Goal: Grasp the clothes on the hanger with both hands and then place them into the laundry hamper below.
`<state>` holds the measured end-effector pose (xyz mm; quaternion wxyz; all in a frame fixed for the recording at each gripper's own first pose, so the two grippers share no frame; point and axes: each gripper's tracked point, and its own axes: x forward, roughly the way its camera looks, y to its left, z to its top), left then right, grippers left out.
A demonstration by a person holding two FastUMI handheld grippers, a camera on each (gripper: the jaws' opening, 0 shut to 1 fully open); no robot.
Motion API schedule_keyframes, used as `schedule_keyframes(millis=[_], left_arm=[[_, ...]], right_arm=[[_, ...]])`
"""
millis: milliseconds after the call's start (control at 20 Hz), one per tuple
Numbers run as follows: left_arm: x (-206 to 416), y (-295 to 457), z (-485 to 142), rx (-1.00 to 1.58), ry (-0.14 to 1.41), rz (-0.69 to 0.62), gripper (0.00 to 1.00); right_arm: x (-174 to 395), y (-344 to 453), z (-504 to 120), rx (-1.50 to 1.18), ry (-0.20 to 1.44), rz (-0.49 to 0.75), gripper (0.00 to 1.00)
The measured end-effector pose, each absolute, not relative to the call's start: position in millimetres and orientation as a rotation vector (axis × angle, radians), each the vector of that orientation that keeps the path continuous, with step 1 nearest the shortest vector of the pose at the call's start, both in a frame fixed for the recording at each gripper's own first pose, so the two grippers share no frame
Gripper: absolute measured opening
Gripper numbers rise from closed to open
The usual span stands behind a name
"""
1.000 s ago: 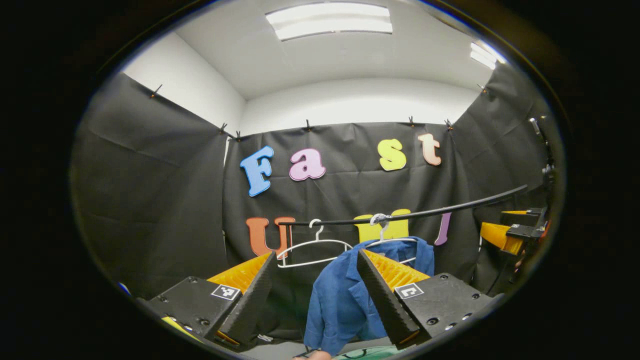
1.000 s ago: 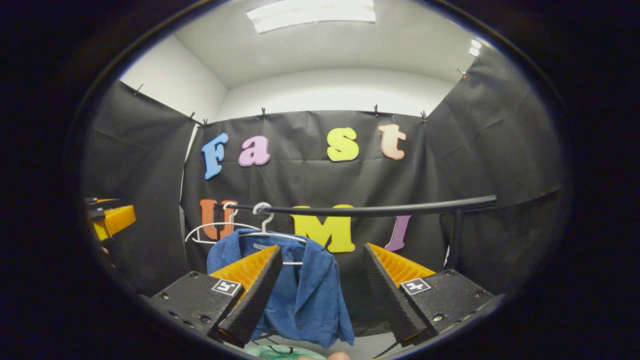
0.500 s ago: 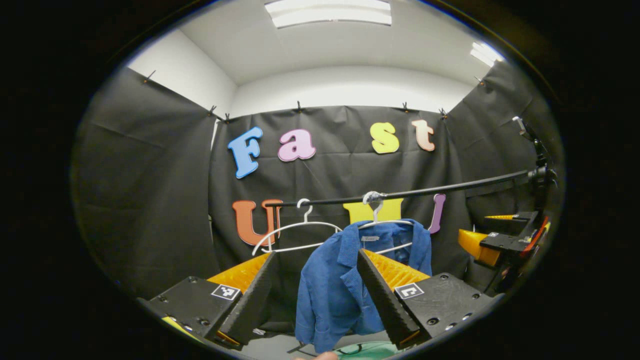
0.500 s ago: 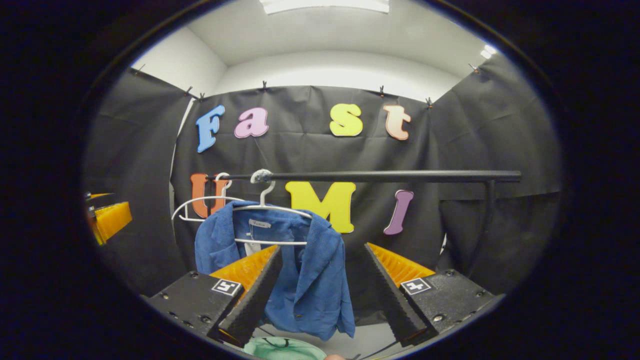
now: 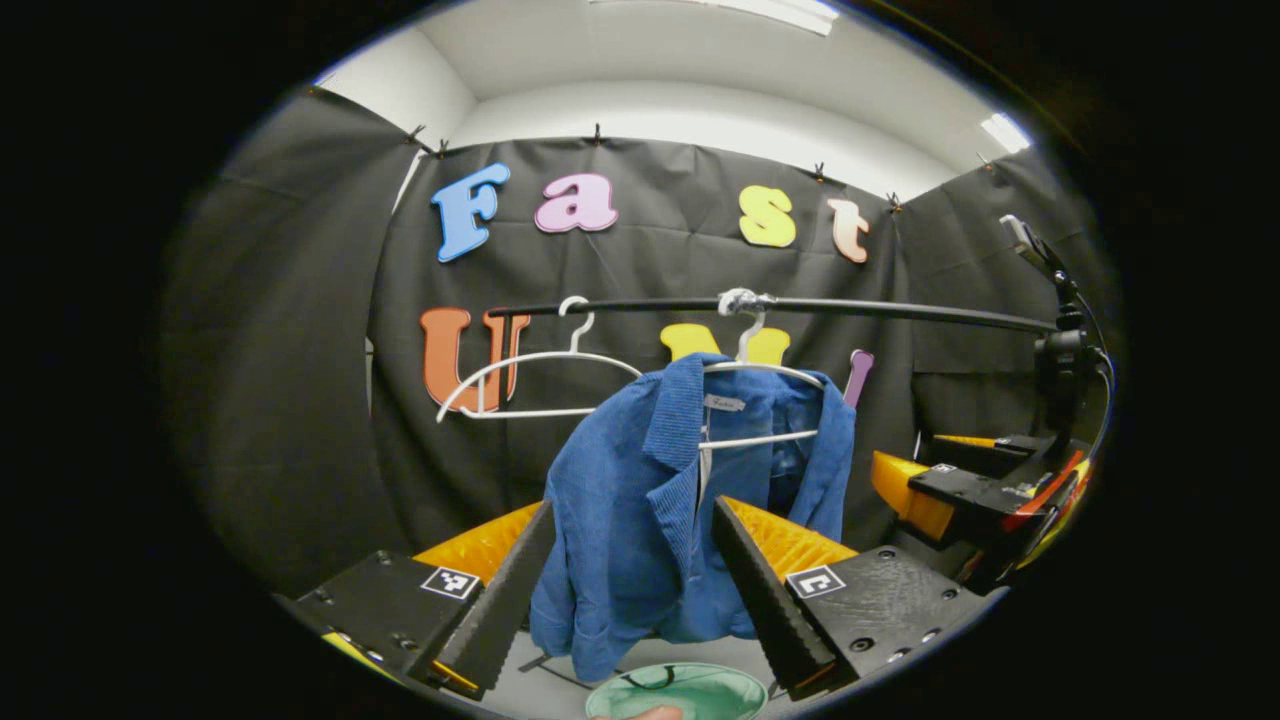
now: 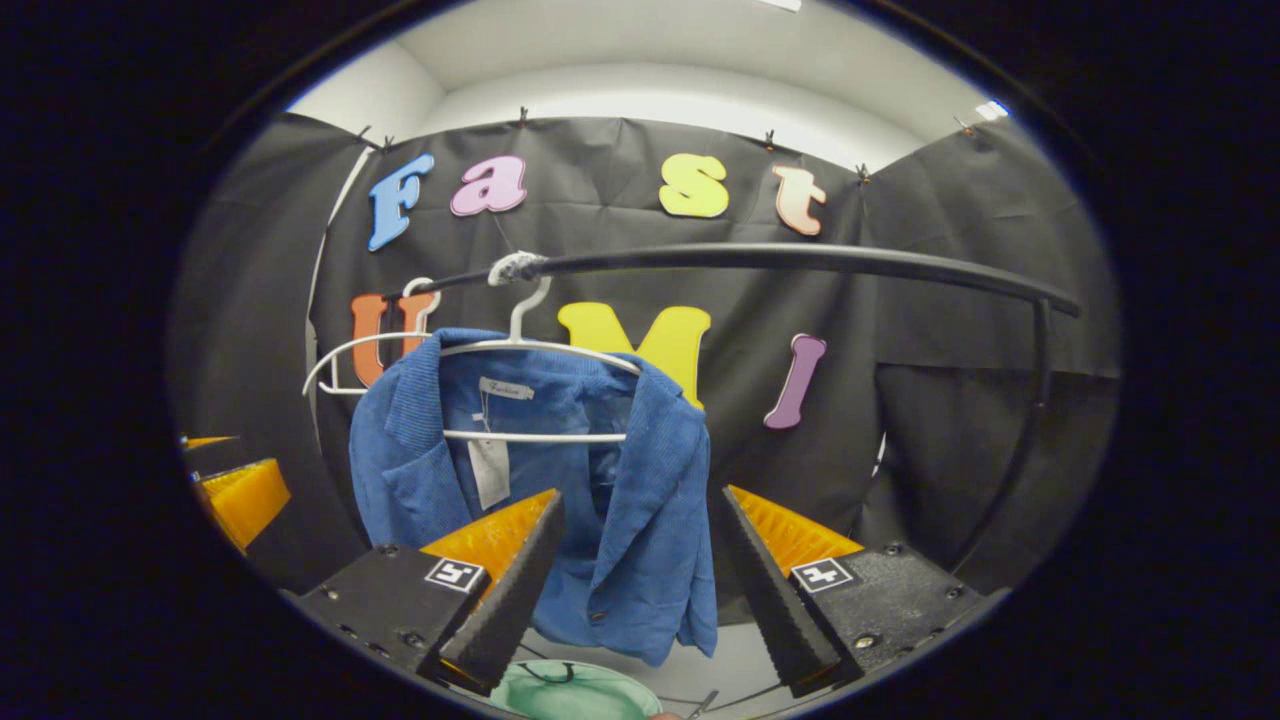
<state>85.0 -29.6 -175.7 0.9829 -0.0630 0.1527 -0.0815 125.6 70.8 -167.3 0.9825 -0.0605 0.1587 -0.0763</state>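
A black clothes rail (image 5: 880,311) runs across the booth, and in the right gripper view its upright post (image 6: 1010,460) drops out of sight at the lower right. From the rail hangs a blue jacket (image 5: 640,510) on a white hanger (image 5: 745,345); the jacket's hem is partly cut off behind the fingers in both views, so its full length is hard to make out. Beside it, toward the rail's end, hangs an empty white hanger (image 5: 530,375). A pale tag (image 6: 490,472) dangles inside the jacket's open front (its print is too small to read).

Below the jacket, the pale green laundry hamper (image 5: 675,692) shows as no more than a curved slice of rim at the bottom edge; the rest is cut off.

The left gripper (image 5: 628,505) has its fingers spread wide, and the jacket's front panel appears in the gap between them, lying beyond the tips; whether the cloth touches either finger cannot be told. The right gripper (image 6: 640,495) is likewise spread apart, holding nothing, with the jacket's right front panel seen between its fingers and farther off. In the left gripper view the right gripper also appears at the right edge, near the jacket's far shoulder but apart from it.
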Motion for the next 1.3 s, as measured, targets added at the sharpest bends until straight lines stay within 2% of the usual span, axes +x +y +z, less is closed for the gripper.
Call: schedule_keyframes(millis=[50,150,250,350,400,450,500,600,650,700,750,850,900,1050,1150,1200,1250,1300], left_arm=[[88,-35,-182,-0.125,0.314,-0.170,1.00],[99,-45,-197,-0.123,0.334,-0.176,1.00],[110,-57,-217,-0.153,0.377,-0.157,1.00],[120,-75,-227,-0.196,0.403,-0.150,1.00],[128,-80,-231,-0.190,0.406,-0.139,0.96],[136,-80,-236,-0.173,0.404,-0.117,1.00],[145,-83,-241,-0.159,0.405,-0.098,0.96],[159,-88,-253,-0.146,0.417,-0.070,0.95],[166,-89,-261,-0.140,0.427,-0.059,1.00],[172,-90,-269,-0.132,0.441,-0.045,1.00],[177,-91,-275,-0.128,0.449,-0.030,0.96],[189,-92,-283,-0.133,0.454,-0.010,0.96],[194,-95,-285,-0.140,0.453,-0.008,1.00],[208,-96,-289,-0.132,0.439,0.020,1.00],[214,-94,-292,-0.127,0.434,0.042,0.96],[217,-92,-293,-0.126,0.430,0.054,1.00],[220,-89,-293,-0.127,0.421,0.065,0.95],[223,-87,-292,-0.129,0.414,0.072,1.00]], right_arm=[[132,69,-174,-0.123,0.330,-0.159,0.99],[147,64,-189,-0.122,0.355,-0.159,0.96],[165,58,-202,-0.117,0.373,-0.158,0.99],[182,53,-213,-0.106,0.387,-0.151,0.96],[192,51,-218,-0.103,0.389,-0.144,0.97],[202,50,-224,-0.103,0.393,-0.136,0.97],[210,51,-229,-0.103,0.404,-0.124,0.96],[224,53,-243,-0.100,0.428,-0.094,0.97],[231,53,-249,-0.098,0.436,-0.085,0.97],[236,50,-253,-0.098,0.439,-0.081,0.99],[241,49,-256,-0.098,0.440,-0.078,0.97],[251,48,-261,-0.097,0.440,-0.067,0.97],[254,46,-263,-0.097,0.439,-0.065,0.97],[264,42,-265,-0.093,0.435,-0.068,0.97],[269,39,-271,-0.095,0.443,-0.067,0.96],[271,37,-271,-0.095,0.442,-0.067,0.96],[272,35,-271,-0.093,0.440,-0.065,0.95],[273,36,-273,-0.087,0.439,-0.059,0.91]])
